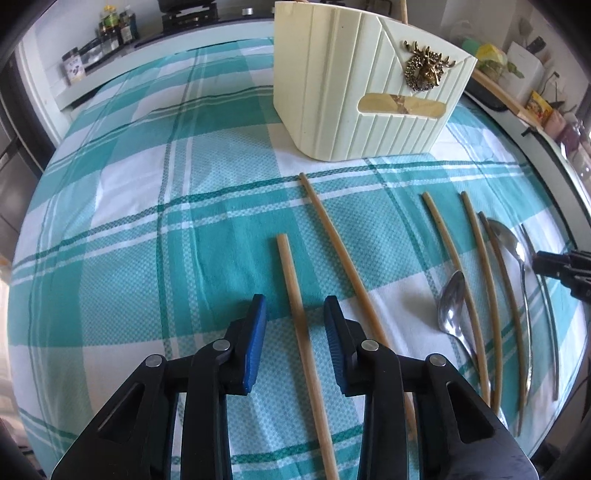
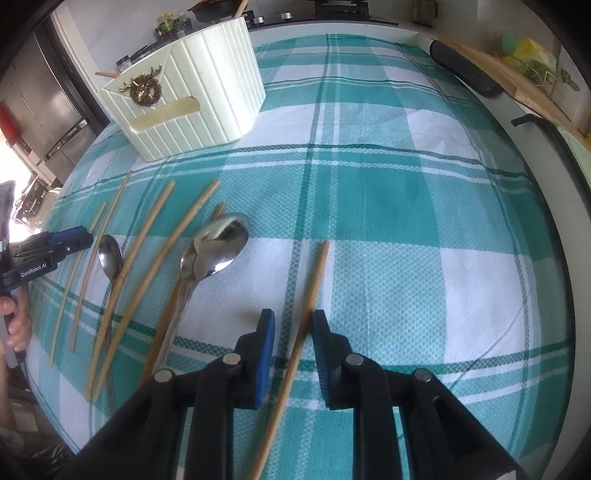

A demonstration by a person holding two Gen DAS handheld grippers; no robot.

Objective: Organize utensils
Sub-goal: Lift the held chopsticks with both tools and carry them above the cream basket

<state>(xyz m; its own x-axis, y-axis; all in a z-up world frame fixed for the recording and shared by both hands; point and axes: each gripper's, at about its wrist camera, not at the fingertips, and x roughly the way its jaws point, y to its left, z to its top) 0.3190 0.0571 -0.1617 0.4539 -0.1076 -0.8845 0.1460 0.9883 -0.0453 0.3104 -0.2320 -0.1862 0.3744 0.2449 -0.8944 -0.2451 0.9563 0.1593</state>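
Several wooden chopsticks and metal spoons lie on a teal checked tablecloth (image 1: 147,221). My left gripper (image 1: 295,310) is open, its jaws either side of one chopstick (image 1: 295,306) without touching it. A second chopstick (image 1: 340,254) lies just right of it, then a small spoon (image 1: 452,306), more chopsticks and a long spoon (image 1: 511,240). My right gripper (image 2: 293,325) is open astride the rightmost chopstick (image 2: 314,280). A big spoon (image 2: 221,243) and a small spoon (image 2: 110,256) lie to its left. A cream ribbed utensil holder (image 1: 354,88) stands behind; it also shows in the right wrist view (image 2: 192,96).
A kitchen counter with jars (image 1: 107,33) and a stove runs behind the table. A wooden board (image 2: 517,85) and a black handle (image 2: 465,70) sit at the table's right edge. The left gripper shows in the right wrist view (image 2: 55,243), hand-held.
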